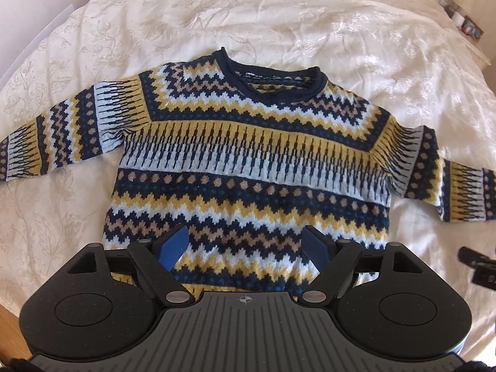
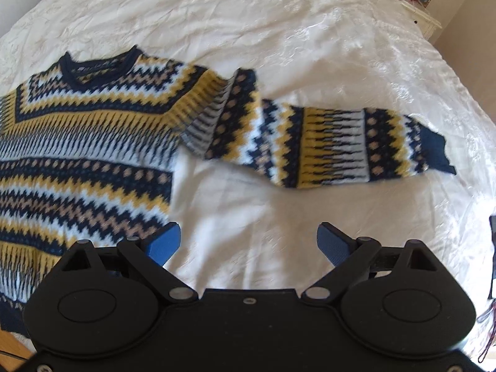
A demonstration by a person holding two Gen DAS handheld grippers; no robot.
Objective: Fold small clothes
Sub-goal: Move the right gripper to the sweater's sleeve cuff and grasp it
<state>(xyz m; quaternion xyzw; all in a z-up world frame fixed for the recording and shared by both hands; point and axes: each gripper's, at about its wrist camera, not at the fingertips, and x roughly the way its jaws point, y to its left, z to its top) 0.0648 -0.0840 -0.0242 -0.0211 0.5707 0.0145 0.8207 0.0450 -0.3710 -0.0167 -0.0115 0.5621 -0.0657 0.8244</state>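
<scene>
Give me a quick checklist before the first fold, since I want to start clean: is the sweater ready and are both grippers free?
1. Sweater lies flat, front up, on the bedspread: ok.
2. Both sleeves spread out to the sides, the left sleeve and the right sleeve: ok.
3. Right sleeve smooth: not ok, it is bunched near the shoulder.
4. Left gripper with jaws open and nothing held, over the lower part of the sweater: ok.
5. Right gripper with jaws open and nothing held, over bare bedspread beside the sweater: ok.
6. Bottom hem straight: cannot tell, the left gripper hides most of it.
</scene>
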